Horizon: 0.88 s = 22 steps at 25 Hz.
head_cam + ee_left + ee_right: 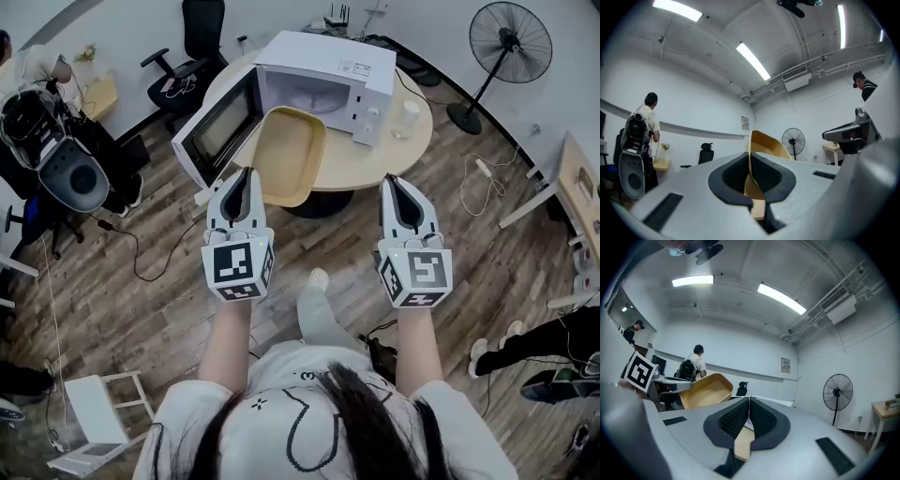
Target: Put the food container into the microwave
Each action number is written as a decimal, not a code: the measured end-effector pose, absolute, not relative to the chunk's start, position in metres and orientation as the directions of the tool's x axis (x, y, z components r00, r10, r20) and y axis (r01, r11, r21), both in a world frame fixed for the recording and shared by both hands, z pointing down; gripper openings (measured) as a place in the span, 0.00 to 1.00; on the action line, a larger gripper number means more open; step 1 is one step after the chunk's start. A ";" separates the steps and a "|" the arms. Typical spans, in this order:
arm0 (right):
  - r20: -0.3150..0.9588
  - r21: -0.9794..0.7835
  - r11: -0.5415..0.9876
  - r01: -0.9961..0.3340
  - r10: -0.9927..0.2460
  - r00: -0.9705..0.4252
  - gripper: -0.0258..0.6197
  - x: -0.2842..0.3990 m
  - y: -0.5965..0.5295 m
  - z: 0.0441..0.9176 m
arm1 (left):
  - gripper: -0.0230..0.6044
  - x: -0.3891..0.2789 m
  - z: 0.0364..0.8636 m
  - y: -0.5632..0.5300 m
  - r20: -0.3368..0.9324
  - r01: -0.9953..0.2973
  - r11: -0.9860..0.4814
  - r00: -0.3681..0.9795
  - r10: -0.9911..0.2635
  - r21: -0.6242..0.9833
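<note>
Two bare forearms [228, 339] carry two grey plastic grippers. The left gripper [246, 175] pinches the thin rim of one shallow, tan, round-cornered container [291, 155], held tilted at the round wooden table [418, 141], just before one white microwave [328, 77] with its door open. The right gripper [399, 181] is pressed together, holding nothing.

1. A round, light wooden table [375, 159] is seen just ahead of the fingertips of the left gripper [246, 176] and the right gripper [395, 182].
2. A white, boxy microwave oven [328, 80] is set on it, beyond and between both pairs of fingertips, with its door [217, 131] swung open beyond the left fingertips.
3. A small pale cup [410, 114] is stood upright just beside the microwave oven, straight beyond the right fingertips.
</note>
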State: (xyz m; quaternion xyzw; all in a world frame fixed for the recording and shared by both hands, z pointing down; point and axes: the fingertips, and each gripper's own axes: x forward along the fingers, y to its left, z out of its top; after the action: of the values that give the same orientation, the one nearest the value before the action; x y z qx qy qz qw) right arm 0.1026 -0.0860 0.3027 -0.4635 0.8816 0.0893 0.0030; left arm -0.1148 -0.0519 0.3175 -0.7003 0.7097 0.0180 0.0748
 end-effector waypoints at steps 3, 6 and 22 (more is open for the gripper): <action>-0.079 0.152 0.566 -0.811 -0.811 -0.580 0.09 0.093 -0.111 0.311 | 0.07 -0.125 0.331 -0.080 -0.095 -0.999 0.026 -0.021 -0.995 -0.044; -0.063 0.145 0.576 -0.805 -0.806 -0.588 0.09 0.083 -0.138 0.321 | 0.07 -0.134 0.347 -0.111 -0.057 -0.999 0.035 -0.035 -0.998 -0.014; 0.037 0.077 0.575 -0.814 -0.818 -0.574 0.09 0.025 -0.325 0.371 | 0.07 -0.173 0.434 -0.327 0.201 -0.997 -0.027 0.041 -0.979 0.071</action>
State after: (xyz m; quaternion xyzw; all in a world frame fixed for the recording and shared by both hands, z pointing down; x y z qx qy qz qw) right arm 0.0251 -0.3253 0.3705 -0.4601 0.8868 0.0257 -0.0342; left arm -0.1732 -0.3269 0.4339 -0.7151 0.6907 -0.0482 -0.0960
